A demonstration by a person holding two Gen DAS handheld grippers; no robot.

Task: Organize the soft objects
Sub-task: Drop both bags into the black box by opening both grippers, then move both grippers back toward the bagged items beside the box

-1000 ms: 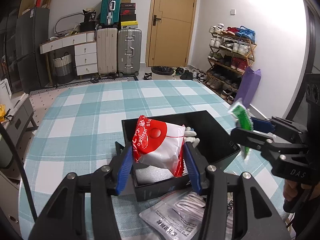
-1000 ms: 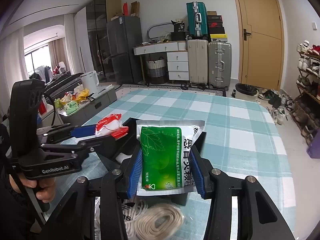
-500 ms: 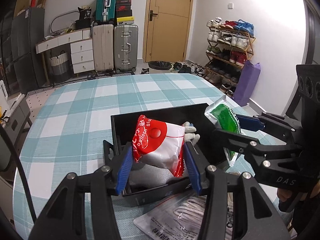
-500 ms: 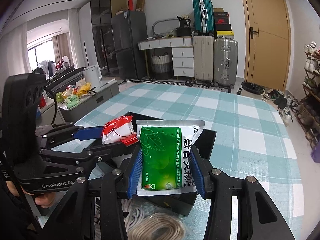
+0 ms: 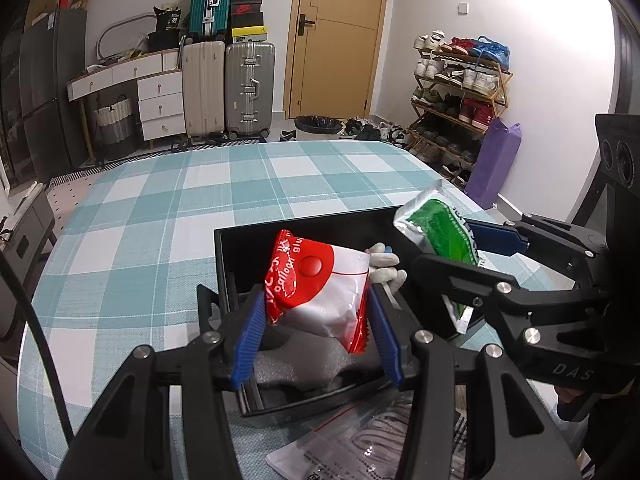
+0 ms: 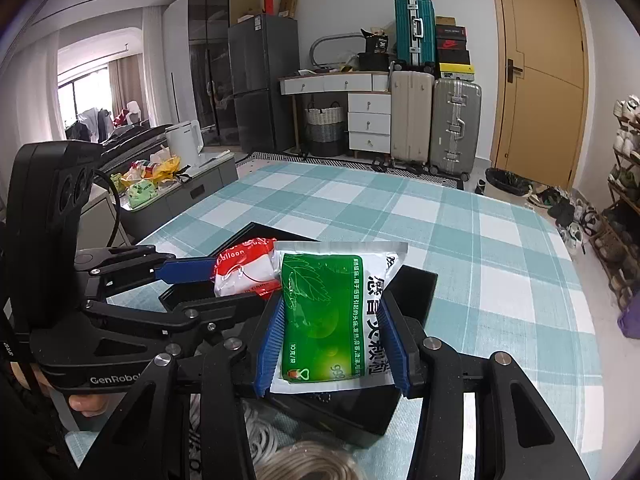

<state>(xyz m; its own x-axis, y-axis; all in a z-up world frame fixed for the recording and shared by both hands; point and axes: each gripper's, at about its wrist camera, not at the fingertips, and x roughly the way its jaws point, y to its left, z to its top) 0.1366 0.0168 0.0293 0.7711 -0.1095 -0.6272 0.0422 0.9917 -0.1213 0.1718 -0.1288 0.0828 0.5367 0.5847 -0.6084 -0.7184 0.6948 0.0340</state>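
My left claw [image 5: 316,320] clamps the red packet [image 5: 316,284] and my right claw [image 6: 332,340] the green pouch [image 6: 328,316], both over the box [image 5: 240,248]. I should lower each inside before releasing.

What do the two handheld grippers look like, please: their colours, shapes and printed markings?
Both are black angular frames with silver bolts and blue ribbed finger pads. The left gripper body reads "GenRobot" in white, with round lens openings and a black cable. The right gripper body reads "DAS".
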